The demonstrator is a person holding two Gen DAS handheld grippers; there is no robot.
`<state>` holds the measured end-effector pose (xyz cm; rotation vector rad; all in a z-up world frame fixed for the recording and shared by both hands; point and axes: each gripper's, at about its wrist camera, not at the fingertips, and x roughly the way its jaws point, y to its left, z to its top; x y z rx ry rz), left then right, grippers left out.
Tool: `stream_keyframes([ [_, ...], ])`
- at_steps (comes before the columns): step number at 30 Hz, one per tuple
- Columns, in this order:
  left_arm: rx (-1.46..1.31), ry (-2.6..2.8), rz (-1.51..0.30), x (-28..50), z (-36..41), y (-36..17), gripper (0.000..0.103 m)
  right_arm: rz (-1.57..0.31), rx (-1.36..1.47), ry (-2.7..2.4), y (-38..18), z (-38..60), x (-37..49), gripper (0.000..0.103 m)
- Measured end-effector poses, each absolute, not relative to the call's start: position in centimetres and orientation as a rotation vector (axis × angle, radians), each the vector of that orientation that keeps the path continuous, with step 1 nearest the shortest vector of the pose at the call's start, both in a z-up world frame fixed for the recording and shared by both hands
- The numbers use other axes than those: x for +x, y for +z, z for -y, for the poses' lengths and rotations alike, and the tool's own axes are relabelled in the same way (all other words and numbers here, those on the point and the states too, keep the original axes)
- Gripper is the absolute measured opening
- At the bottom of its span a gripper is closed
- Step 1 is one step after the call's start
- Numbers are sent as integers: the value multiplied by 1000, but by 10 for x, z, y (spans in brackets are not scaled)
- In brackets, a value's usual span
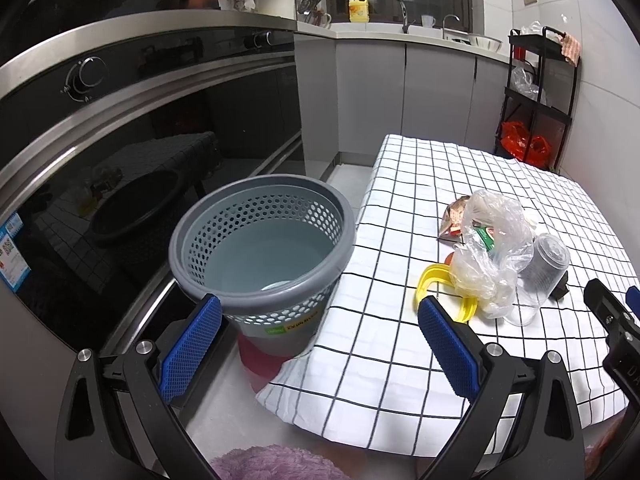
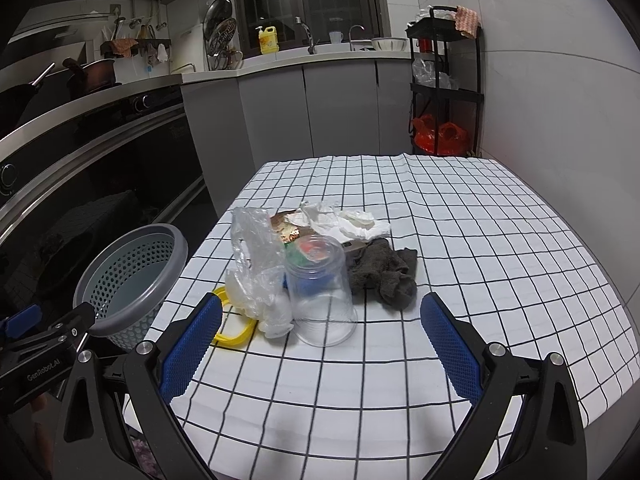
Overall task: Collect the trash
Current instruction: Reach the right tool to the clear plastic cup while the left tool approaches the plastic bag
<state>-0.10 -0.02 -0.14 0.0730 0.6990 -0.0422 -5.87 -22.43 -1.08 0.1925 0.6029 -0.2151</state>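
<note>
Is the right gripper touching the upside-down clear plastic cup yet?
Apart. In the right wrist view, bare checked tablecloth shows between the open right gripper and the cup.

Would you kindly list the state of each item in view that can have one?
Left gripper: jaws open, holding nothing.
Right gripper: jaws open, holding nothing.
Waste basket: upright beside the table, nearly empty.
Clear plastic cup: upside down on the tablecloth.
Plastic bag: crumpled, touching the cup.
Tissue: crumpled.
Grey cloth: bunched up.
Yellow ring: lying flat.
</note>
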Motion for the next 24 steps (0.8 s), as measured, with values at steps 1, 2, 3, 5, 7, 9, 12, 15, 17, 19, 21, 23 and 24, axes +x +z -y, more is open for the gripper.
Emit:
stream_keyframes([
  [1,74,-46,-700,-1,2,-3,97,-604,198,-222,-12,228,-60,95],
  [2,76,-50,-702,-1,4,-4,97,-605,200,-227,-11,230,-62,95],
  [3,79,-54,-703,0,5,-5,97,-606,202,-232,-12,233,-63,95],
  [5,83,-64,-706,1,9,-9,97,-613,204,-236,-15,237,-64,95],
  [7,82,-69,-706,3,12,-11,97,-627,198,-231,-18,239,-63,95],
  [9,80,-73,-711,7,13,-12,97,-640,186,-227,-21,238,-61,95],
  [12,79,-78,-708,16,17,-7,97,-656,172,-211,-25,237,-54,95],
  [15,78,-77,-711,27,22,-6,97,-682,177,-204,-29,239,-43,95],
  [17,77,-81,-725,35,25,-8,97,-702,198,-197,-34,245,-34,95],
  [19,84,-82,-734,41,28,-11,97,-720,218,-197,-38,251,-26,95],
  [21,92,-84,-743,47,31,-16,97,-734,241,-194,-41,256,-18,95],
  [23,101,-82,-753,54,35,-21,97,-747,254,-190,-44,260,-7,95],
  [24,104,-82,-759,56,36,-24,97,-752,254,-186,-45,260,-3,95],
])
